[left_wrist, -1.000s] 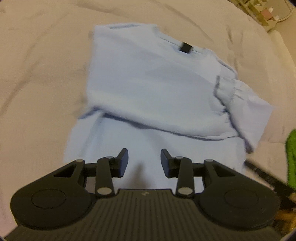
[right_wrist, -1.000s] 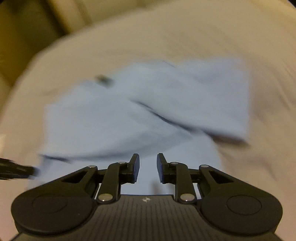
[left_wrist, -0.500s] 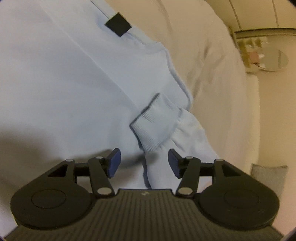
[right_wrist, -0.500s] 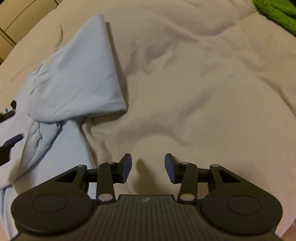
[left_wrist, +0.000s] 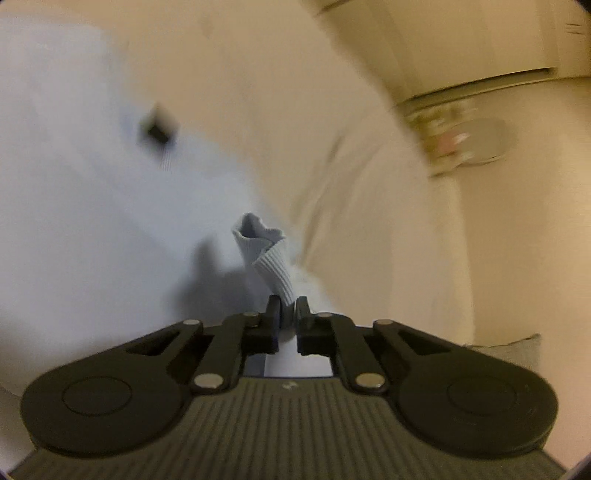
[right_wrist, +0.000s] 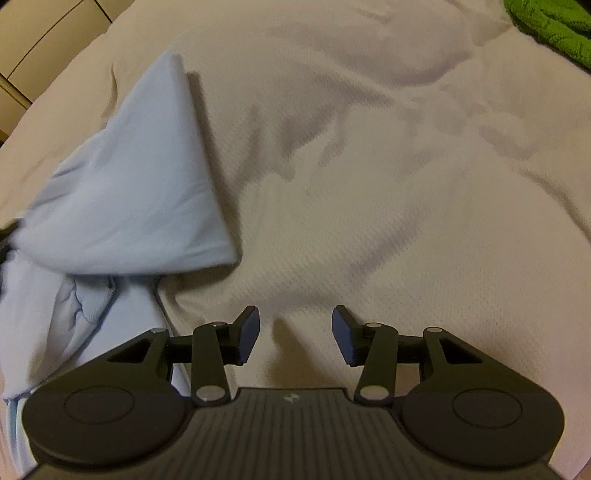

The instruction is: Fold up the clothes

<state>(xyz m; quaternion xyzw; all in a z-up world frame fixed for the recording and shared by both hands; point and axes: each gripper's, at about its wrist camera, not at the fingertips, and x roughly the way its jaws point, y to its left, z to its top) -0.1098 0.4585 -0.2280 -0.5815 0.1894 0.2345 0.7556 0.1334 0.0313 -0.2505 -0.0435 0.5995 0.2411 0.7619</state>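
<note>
Ribbed light blue sleeve cuff is pinched firmly in the left claw. Right claw hangs wide apart over the beige bed cover, holding nothing.

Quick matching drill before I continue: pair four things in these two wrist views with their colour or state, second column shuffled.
Things:
1. left gripper
2. right gripper
3. sweatshirt
4. knit garment

States:
A. green, at the far right corner of the bed cover
B. light blue, partly folded over itself
C. open, above bare bed cover
D. shut on the ribbed sleeve cuff

Pairs: 1-D, 2-C, 3-B, 4-A
</note>
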